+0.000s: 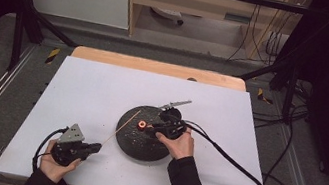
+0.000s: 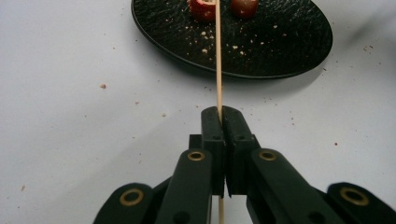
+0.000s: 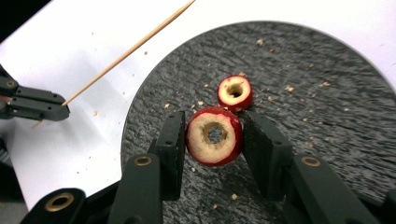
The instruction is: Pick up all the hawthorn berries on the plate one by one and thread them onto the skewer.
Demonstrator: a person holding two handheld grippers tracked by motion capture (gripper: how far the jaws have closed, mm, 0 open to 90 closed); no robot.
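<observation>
While the left gripper (image 1: 95,148) pinches a skewer (image 1: 122,126), the right gripper (image 1: 147,129) clamps a cored fruit slice (image 1: 141,124) over the black plate (image 1: 129,146).
Left gripper view: jaws pressed tight on the skewer (image 2: 218,56), which runs ahead over the plate (image 2: 280,42). Right gripper view: slice (image 3: 214,136) squeezed between both jaws, a second slice (image 3: 235,93) on the plate just beyond, left gripper (image 3: 35,105) off to the side.

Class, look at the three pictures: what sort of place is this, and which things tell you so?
Probably a lab recording bench, not a kitchen: a white board on a metal-framed stand, trailing cables, and hand-held claws working with a skewer and cored fruit on a black plate.
</observation>
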